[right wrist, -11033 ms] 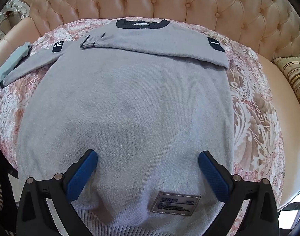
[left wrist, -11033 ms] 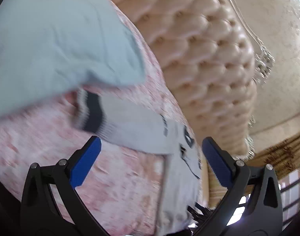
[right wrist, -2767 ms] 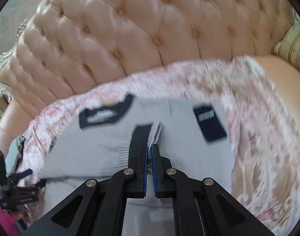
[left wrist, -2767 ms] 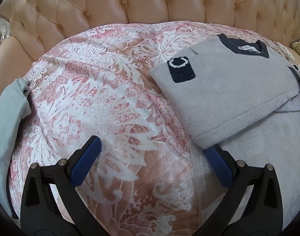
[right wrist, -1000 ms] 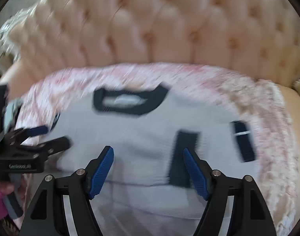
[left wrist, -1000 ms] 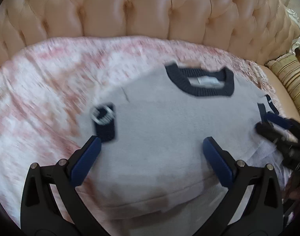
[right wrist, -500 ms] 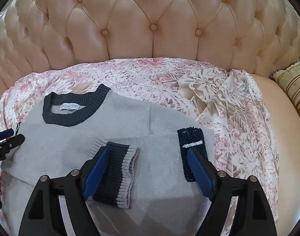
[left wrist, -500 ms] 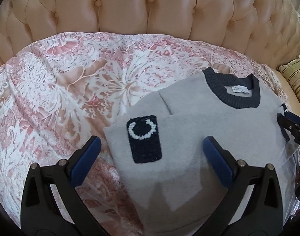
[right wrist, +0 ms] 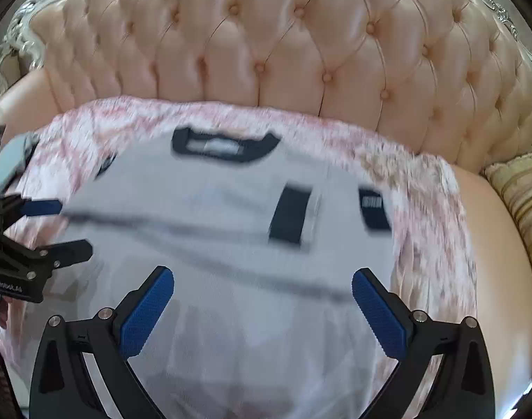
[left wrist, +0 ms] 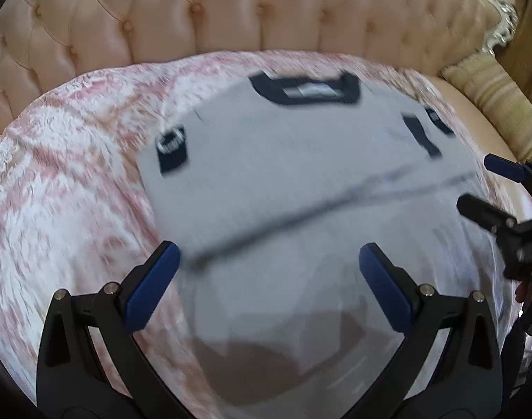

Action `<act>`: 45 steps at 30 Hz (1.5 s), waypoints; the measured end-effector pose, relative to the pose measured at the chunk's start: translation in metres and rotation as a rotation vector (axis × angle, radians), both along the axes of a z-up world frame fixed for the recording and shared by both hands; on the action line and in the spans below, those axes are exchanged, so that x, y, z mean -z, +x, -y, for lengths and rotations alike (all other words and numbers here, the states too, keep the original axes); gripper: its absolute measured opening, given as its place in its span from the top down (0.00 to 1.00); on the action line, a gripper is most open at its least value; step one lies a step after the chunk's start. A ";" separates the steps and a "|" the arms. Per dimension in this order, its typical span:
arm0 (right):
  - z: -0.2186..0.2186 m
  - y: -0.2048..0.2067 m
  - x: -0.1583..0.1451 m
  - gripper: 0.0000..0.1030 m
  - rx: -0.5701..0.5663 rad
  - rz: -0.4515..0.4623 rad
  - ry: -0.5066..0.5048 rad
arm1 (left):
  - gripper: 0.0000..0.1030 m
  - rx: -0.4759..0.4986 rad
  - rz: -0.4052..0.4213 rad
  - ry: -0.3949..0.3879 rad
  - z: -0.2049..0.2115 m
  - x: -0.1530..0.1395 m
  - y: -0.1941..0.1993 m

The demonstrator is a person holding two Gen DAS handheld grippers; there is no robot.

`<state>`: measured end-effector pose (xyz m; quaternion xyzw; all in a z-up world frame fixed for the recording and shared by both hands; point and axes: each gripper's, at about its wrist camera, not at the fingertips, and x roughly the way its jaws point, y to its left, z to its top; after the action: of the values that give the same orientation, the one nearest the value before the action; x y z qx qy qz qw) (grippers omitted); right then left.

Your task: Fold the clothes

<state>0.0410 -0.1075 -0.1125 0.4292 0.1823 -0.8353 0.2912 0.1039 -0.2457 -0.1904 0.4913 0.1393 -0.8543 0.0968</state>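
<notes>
Two sets of tongs, both spread wide and gripping nothing. Left tongs (left wrist: pixel 269 276) hover over the near half of a grey knitted sweater with a dark navy collar (left wrist: pixel 300 181); right tongs (right wrist: pixel 262 296) hover likewise, their jaws having just been opening, with only the knit far beneath them and nothing pinched between.

Sweater lies flat ahead of both tongs, collar (right wrist: pixel 224 146) at the far end. Both sleeves are folded in across the chest: a dark cuff (right wrist: pixel 292 214) lies ahead of the right tongs' right pad, a navy arm patch (right wrist: pixel 372 209) further right, and another navy patch with a white ring (left wrist: pixel 171 146) ahead of the left tongs' left pad. Judged: sleeves done, hem-to-collar fold left; open jaws over the lower body suit a reach for the hem. Motion blur hides fine detail.

Each tool shows in the other's view, left tongs at the right camera's left edge, right tongs at the left camera's right edge.

Surface: pink-and-white floral cloth (left wrist: pixel 74 174) spread over a sofa seat, not a bench. Behind it, a tufted peach leather backrest (right wrist: pixel 283 52) with a carved pale frame. Striped beige cushion (right wrist: pixel 520 192) off to the right of the tongs.
</notes>
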 end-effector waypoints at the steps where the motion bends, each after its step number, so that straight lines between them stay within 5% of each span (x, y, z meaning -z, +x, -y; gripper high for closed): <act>1: -0.003 0.009 0.003 0.00 -0.002 0.014 0.002 | 0.00 0.005 0.006 0.003 -0.006 0.002 0.003; 6: -0.018 0.045 0.022 0.00 -0.025 0.047 0.057 | 0.00 0.029 0.035 -0.016 -0.029 0.009 0.018; 10: -0.034 0.045 0.029 0.00 0.014 0.083 0.001 | 0.00 0.023 0.031 -0.034 -0.033 0.007 0.022; 23: -0.057 0.080 0.001 0.00 0.021 0.094 -0.039 | 0.00 0.065 0.031 -0.086 -0.057 -0.007 0.051; 29: -0.055 0.091 0.025 0.00 0.005 0.140 0.042 | 0.00 0.079 0.049 -0.098 -0.064 0.001 0.058; 45: -0.063 0.129 0.010 0.00 -0.022 0.107 0.024 | 0.00 0.090 0.037 -0.128 -0.080 -0.009 0.086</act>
<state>0.1697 -0.0446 -0.1222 0.4746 0.1811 -0.8057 0.3048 0.1901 -0.1662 -0.1811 0.5054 0.0603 -0.8558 0.0922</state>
